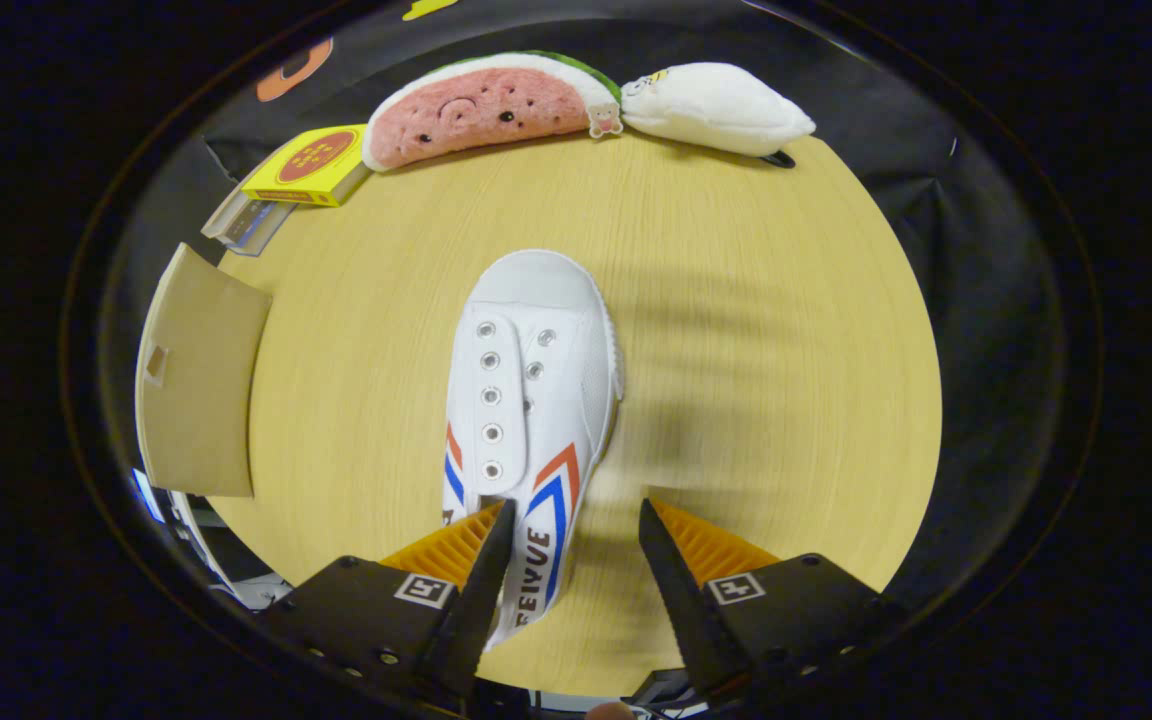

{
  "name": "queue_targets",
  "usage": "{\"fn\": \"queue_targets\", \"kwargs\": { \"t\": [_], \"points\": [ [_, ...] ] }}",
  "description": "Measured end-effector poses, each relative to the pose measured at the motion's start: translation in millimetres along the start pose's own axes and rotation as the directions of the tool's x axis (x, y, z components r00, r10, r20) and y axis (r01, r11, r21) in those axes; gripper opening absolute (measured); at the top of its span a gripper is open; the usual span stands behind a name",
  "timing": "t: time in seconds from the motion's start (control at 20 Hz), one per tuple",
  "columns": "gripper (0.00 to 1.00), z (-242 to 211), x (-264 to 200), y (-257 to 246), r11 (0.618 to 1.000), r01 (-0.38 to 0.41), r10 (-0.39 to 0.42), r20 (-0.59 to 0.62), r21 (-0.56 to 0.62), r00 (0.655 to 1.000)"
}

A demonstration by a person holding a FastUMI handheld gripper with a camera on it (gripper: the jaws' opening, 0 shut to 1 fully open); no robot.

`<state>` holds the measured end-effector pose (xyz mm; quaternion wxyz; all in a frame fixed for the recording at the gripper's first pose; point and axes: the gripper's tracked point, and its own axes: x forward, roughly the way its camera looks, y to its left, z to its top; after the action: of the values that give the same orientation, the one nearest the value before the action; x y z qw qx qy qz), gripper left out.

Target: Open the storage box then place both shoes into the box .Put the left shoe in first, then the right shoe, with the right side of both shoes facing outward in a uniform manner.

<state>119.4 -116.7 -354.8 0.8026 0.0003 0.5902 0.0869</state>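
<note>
A white canvas shoe [528, 400] with red and blue chevrons lies on the round wooden table [756, 330], toe pointing away from me. My gripper [576, 525] is open, hovering over the shoe's heel end. The shoe's side wall sits between the two fingers, close against the left finger [481, 575]; the right finger [671, 570] stands apart over bare wood. Neither finger presses on the shoe. A brown cardboard flap [198, 385], part of the storage box, juts in at the table's left edge.
At the far rim of the table lie a watermelon-slice plush [491, 105] and a white plush [716, 108]. A yellow box [308, 165] rests on a clear case at the far left. Bare wood stretches to the right of the shoe.
</note>
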Motion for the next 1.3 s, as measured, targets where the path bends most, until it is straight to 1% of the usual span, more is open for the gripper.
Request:
{"fn": "queue_targets", "kwargs": {
  "t": [0.1,0.15,0.2,0.25,0.3,0.4,0.45,0.5,0.55,0.6,0.7,0.85,1.05,1.3],
  "points": [
    [0.64,0.7,1.9,3.2,1.000,-0.017,0.018,-0.020,0.017,1.000],
    [0.50,0.4,2.4,10.2,0.999,-0.031,0.032,-0.034,0.037,0.999],
    [0.36,1.1,1.7,10.1,0.998,-0.024,0.026,-0.039,0.050,0.999],
    [0.30,0.4,2.2,9.4,0.999,-0.020,0.022,-0.048,0.042,0.999],
    [0.25,1.8,3.4,5.1,1.000,0.002,-0.001,-0.051,0.031,0.999],
    [0.14,1.7,-0.9,6.1,0.998,-0.006,0.011,-0.062,0.069,0.998],
    [0.14,2.3,0.8,7.7,0.997,-0.007,0.012,-0.063,0.077,0.998],
    [0.14,-1.0,0.8,0.1,0.998,0.020,-0.016,-0.064,0.062,0.998],
    [0.07,6.4,-10.9,-0.4,0.996,0.006,-0.001,-0.055,0.091,0.998],
    [0.00,2.1,-1.2,3.0,0.995,0.004,0.002,-0.052,0.100,0.999],
    [0.00,1.8,-1.2,4.2,0.993,-0.012,0.017,-0.042,0.119,0.999],
    [0.00,1.0,-8.3,16.6,0.984,-0.064,0.069,-0.021,0.167,0.997],
    [0.00,-6.3,-21.7,35.0,0.980,-0.104,0.105,0.002,0.169,0.994],
    [0.00,-10.9,-50.9,69.1,0.963,-0.181,0.178,0.033,0.199,0.984]
  ]
}}
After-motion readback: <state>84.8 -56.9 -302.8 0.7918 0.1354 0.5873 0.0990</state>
